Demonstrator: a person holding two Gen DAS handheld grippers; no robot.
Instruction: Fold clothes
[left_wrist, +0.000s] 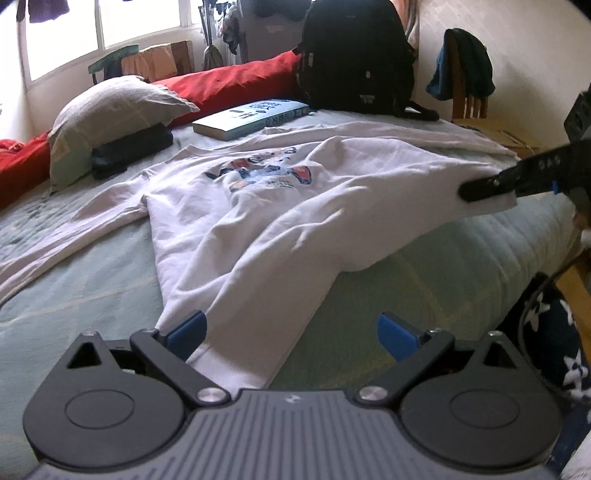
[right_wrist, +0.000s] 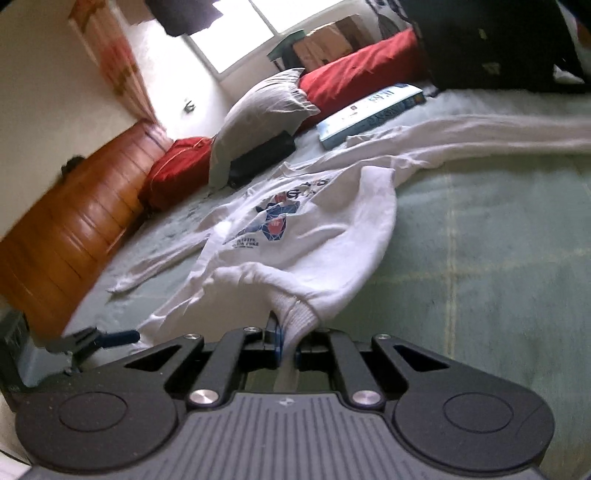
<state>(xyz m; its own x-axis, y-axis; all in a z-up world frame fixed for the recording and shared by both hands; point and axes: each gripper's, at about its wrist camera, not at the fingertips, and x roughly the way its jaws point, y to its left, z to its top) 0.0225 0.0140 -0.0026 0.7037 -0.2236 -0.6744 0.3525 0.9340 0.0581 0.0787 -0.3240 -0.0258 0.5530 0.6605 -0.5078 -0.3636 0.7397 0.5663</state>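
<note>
A white long-sleeved sweatshirt (left_wrist: 280, 221) with a blue and red chest print lies face up on the pale green bed cover (left_wrist: 92, 288), its sleeves spread to either side. My right gripper (left_wrist: 469, 190) comes in from the right, shut on one corner of the ribbed hem and holding it lifted off the bed. Its own view shows the ribbing pinched between the jaws of the right gripper (right_wrist: 288, 343), with the sweatshirt (right_wrist: 295, 251) beyond. My left gripper (left_wrist: 291, 319) is open over the other hem corner, which lies against its left finger (left_wrist: 186, 332).
A blue book (left_wrist: 251, 118), a grey pillow (left_wrist: 118, 110) over a dark folded item (left_wrist: 133, 147), a red bolster (left_wrist: 229, 85) and a black backpack (left_wrist: 354, 55) line the bed's far side. A chair with a draped garment (left_wrist: 465, 66) stands at the right, a wooden headboard (right_wrist: 66, 229) at the left.
</note>
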